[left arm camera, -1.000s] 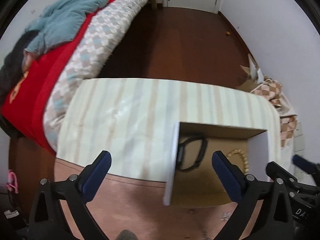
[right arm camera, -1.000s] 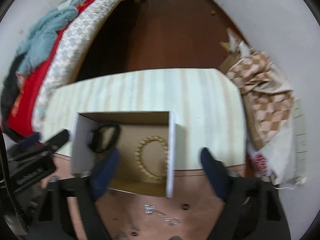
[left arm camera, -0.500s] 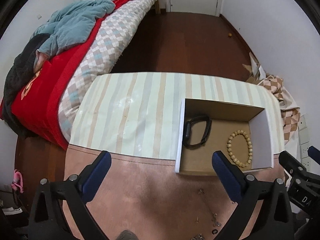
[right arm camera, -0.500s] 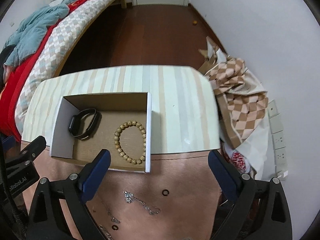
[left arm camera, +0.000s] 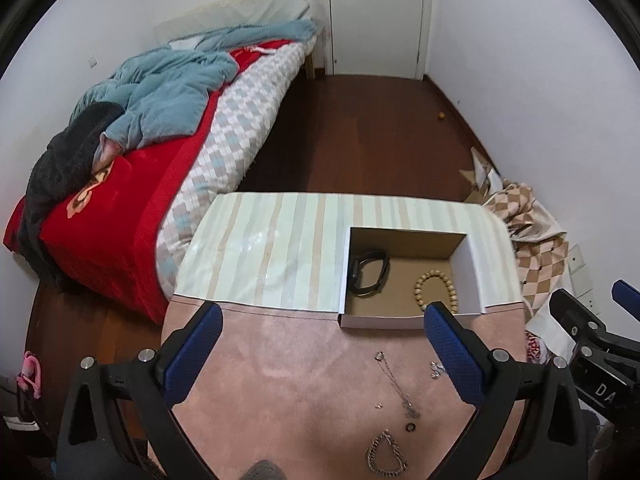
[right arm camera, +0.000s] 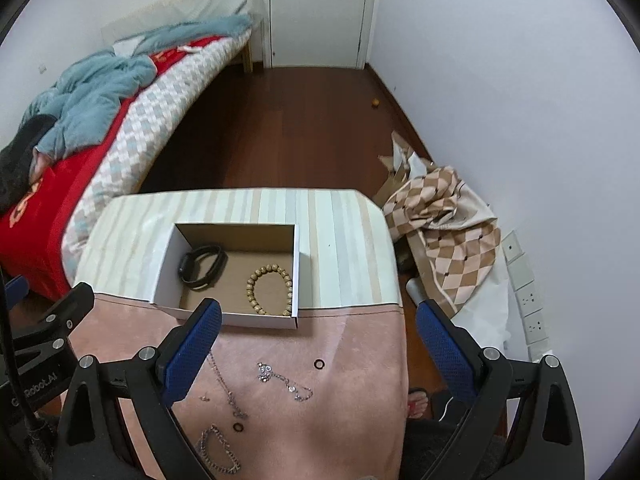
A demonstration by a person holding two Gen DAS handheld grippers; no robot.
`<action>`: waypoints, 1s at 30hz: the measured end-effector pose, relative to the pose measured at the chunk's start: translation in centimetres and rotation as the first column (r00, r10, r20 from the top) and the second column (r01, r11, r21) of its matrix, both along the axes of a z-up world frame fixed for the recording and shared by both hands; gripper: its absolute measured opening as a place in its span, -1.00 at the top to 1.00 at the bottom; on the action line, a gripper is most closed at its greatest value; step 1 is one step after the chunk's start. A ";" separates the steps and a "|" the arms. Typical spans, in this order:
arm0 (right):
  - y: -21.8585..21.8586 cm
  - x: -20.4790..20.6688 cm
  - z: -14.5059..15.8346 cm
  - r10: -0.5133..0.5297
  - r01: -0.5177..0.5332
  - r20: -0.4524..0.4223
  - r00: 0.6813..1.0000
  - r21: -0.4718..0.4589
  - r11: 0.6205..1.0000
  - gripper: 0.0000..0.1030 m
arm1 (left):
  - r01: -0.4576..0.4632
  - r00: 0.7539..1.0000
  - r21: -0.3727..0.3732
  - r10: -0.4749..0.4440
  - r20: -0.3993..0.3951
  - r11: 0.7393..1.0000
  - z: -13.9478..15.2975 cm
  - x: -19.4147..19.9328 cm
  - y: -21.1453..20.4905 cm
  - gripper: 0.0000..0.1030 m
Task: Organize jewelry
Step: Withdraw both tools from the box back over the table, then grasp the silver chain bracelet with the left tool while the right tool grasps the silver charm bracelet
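An open cardboard box sits on the table and holds a black wristband and a wooden bead bracelet. On the pink cloth in front lie a thin silver necklace, a silver charm chain, a chunky chain bracelet and small dark rings. My left gripper and right gripper are both open and empty, held above the cloth.
The table has a striped cover at the back. A bed with red and blue bedding stands at the left. A checkered cloth and paper lie on the floor at the right, by wall sockets.
Both grippers have pulled back and up from the box. The view has widened and the jewelry on the pink cloth has come into sight.
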State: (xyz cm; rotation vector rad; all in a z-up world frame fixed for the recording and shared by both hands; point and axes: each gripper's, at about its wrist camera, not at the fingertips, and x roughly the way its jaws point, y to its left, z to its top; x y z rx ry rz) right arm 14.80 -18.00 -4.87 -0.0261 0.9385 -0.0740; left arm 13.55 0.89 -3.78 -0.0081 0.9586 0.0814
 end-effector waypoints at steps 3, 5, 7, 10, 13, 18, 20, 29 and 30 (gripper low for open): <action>-0.2 -1.7 1.4 -0.008 0.008 0.027 1.000 0.004 1.000 -0.92 | 0.005 1.000 0.002 -0.005 0.029 1.000 1.4 -1.6 -0.1 -0.99; -0.3 -2.9 2.3 -0.010 0.009 0.046 0.999 0.017 1.000 -0.92 | 0.007 0.999 -0.004 -0.007 0.039 1.000 1.9 -2.4 0.0 -0.99; -0.5 -3.8 3.0 -0.013 0.012 0.060 0.998 0.026 1.000 -0.92 | 0.010 0.999 -0.014 -0.010 0.042 1.000 2.3 -3.3 -0.1 -0.99; -1.1 -5.1 3.0 -0.021 0.018 0.058 0.998 0.047 0.999 -0.92 | 0.008 1.000 -0.025 -0.008 0.026 1.000 1.9 -4.1 -0.2 -0.99; -1.9 -6.1 1.3 -0.028 0.027 0.010 1.000 0.075 0.997 -0.92 | -0.003 1.000 -0.033 0.002 -0.015 0.999 0.1 -4.8 -0.2 -0.99; -3.5 -7.1 -4.8 -0.038 0.053 -0.119 0.992 0.124 0.991 -0.78 | -0.014 0.991 -0.021 0.012 -0.134 1.000 -5.5 -5.8 -0.3 -0.99; -4.0 -7.4 -7.7 -0.042 0.068 -0.177 0.983 0.142 0.987 -0.40 | -0.014 0.977 -0.021 0.009 -0.211 1.000 -8.8 -6.2 -0.4 -0.98; -5.6 -9.0 -16.8 -0.053 0.127 -0.340 0.939 0.199 0.972 -0.15 | -0.027 0.894 -0.153 -0.045 -0.445 0.988 -18.6 -7.8 -1.9 -0.68; -5.8 -9.1 -17.2 -0.056 0.131 -0.346 0.937 0.199 0.971 -0.15 | -0.025 0.893 -0.163 -0.051 -0.448 0.986 -18.9 -7.8 -2.1 -0.64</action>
